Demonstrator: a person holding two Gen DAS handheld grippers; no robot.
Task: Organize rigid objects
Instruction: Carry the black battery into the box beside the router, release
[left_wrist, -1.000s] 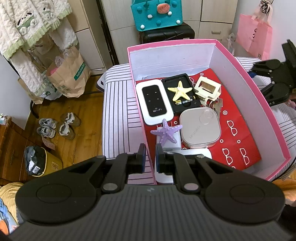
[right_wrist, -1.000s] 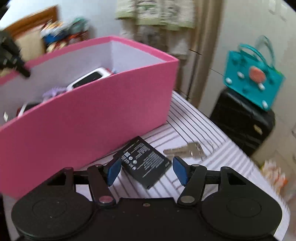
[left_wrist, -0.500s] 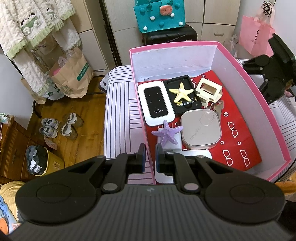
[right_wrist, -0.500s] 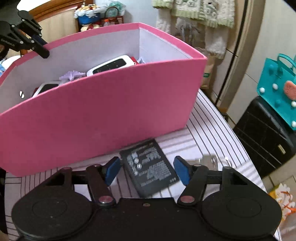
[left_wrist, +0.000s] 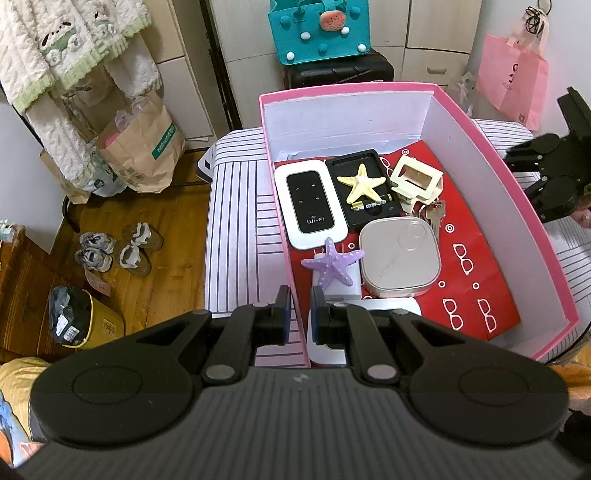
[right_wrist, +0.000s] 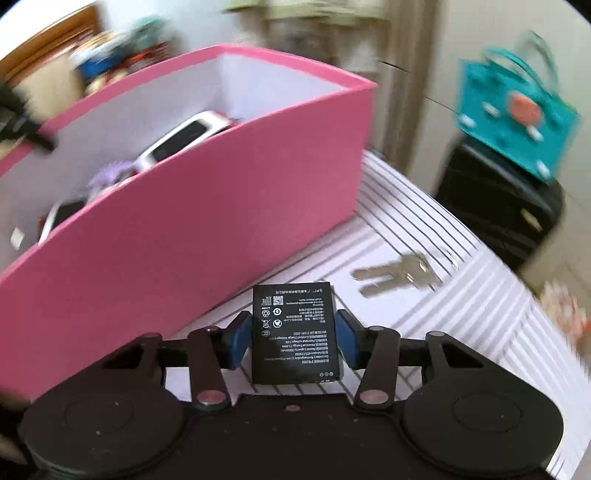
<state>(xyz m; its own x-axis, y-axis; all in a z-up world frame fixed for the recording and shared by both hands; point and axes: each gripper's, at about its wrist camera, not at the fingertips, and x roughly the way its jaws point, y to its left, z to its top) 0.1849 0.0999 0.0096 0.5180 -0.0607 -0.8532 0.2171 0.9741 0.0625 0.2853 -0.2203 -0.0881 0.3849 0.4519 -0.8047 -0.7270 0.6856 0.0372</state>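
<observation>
Pick-up step of the tidying task. The right gripper (right_wrist: 294, 334) straddles the flat black rectangular battery pack with white print (right_wrist: 294, 334), which lies on the striped white cloth surface (right_wrist: 461, 295) just beside the long outer wall of the pink cardboard box (right_wrist: 207, 221). Its jaws have just been closing, and the blue pads (right_wrist: 242, 338) now sit against the pack's two long sides; it appears pinched, though not yet lifted clear of the cloth. The left gripper (left_wrist: 297, 314) is pressed shut on the near part of the box's left wall, holding the box steady. Inside, on a red printed liner, lie a white pocket router (left_wrist: 309, 204), a cream starfish (left_wrist: 364, 182), a purple starfish (left_wrist: 332, 266) and a square grey case (left_wrist: 400, 257). A bunch of silver keys (right_wrist: 397, 275) rests on the cloth nearer the far edge, well apart from the pack. The next move probably calls for raising the pack above the box rim, carrying it over the wall, and releasing it on bare liner.
</observation>
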